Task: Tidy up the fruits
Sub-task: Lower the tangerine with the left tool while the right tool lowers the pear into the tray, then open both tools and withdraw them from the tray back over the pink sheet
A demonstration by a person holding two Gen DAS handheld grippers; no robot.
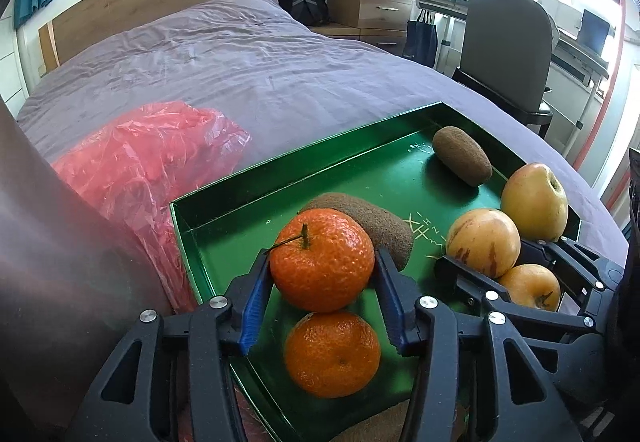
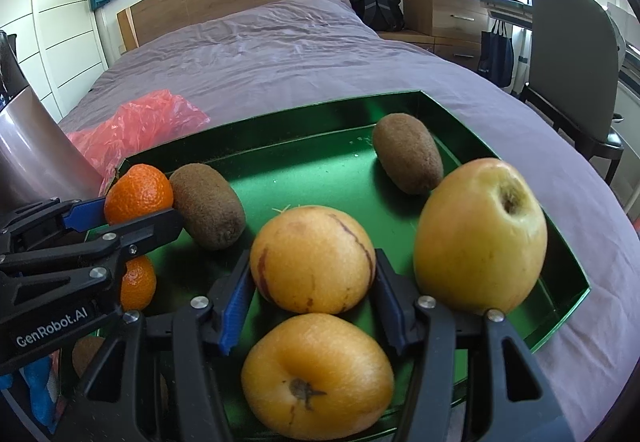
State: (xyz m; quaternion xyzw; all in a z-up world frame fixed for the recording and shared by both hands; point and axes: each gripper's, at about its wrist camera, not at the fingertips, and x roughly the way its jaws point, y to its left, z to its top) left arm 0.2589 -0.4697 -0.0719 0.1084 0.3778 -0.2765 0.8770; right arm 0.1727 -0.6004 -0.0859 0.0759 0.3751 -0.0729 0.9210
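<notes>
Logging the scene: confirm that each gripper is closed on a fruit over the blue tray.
Only the colour is wrong: the tray is green, as both wrist views show. The left gripper holds a mandarin; the right gripper holds a yellow fruit.

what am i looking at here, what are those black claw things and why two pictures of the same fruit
Those claws are hand-held tongs, one in each of a person's hands, each with a camera looking along its fingers. One picture comes from the left tongs, the other from the right tongs. A green tray lies on a bed beside a red plastic bag. It holds two mandarins, two kiwis and three yellow fruits. The left tongs sit around the upper mandarin; the right tongs sit around a streaked yellow fruit. Whether either is truly squeezed, I cannot tell.
</notes>
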